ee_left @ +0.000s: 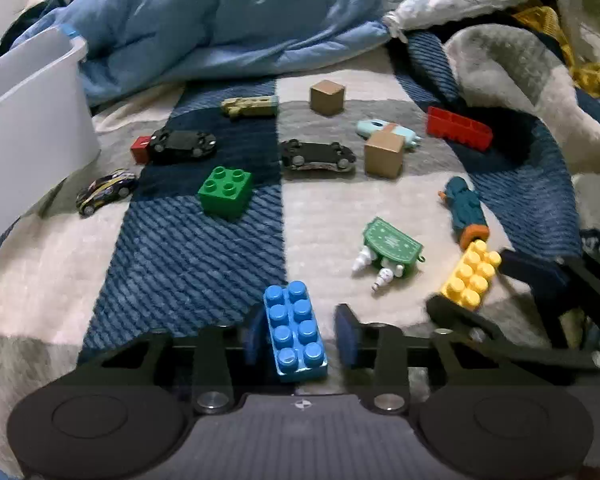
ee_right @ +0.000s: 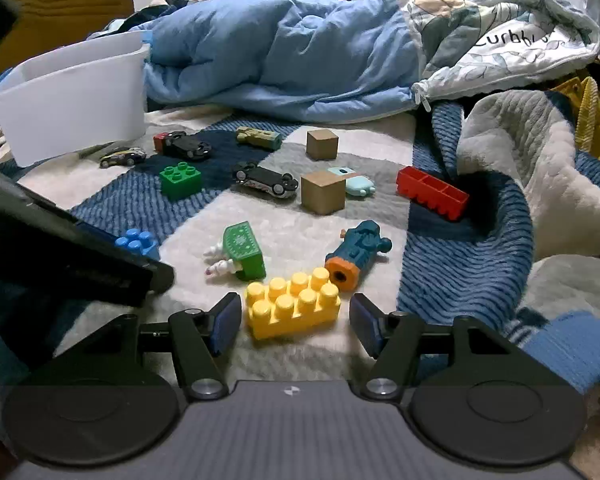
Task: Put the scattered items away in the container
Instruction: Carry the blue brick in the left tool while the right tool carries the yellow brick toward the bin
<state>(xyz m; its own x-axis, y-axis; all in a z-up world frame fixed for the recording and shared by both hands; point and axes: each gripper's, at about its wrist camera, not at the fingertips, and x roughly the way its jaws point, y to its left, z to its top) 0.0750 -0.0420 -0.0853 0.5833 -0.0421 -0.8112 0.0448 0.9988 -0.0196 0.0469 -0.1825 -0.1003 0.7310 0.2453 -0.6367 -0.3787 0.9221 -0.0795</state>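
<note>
Your left tool (ee_left: 300, 336) is sitting around the blue brick (ee_left: 296, 332): the left pad is touching it, but the right pad is standing clear with a gap, so it's not clamping it. Your right tool (ee_right: 294, 318) is straddling the yellow brick (ee_right: 294, 306) with daylight on both sides, jaws wide. Both bricks are lying on the checked blanket (ee_left: 204, 248) on the bed. The white bin (ee_right: 76, 96) is sitting at the far left, next to the blue duvet (ee_right: 284, 48). Still lying around: green brick (ee_right: 180, 180), red brick (ee_right: 432, 192), two wooden cubes (ee_right: 323, 192), toy cars (ee_right: 266, 182), teal toy (ee_right: 358, 252).
</note>
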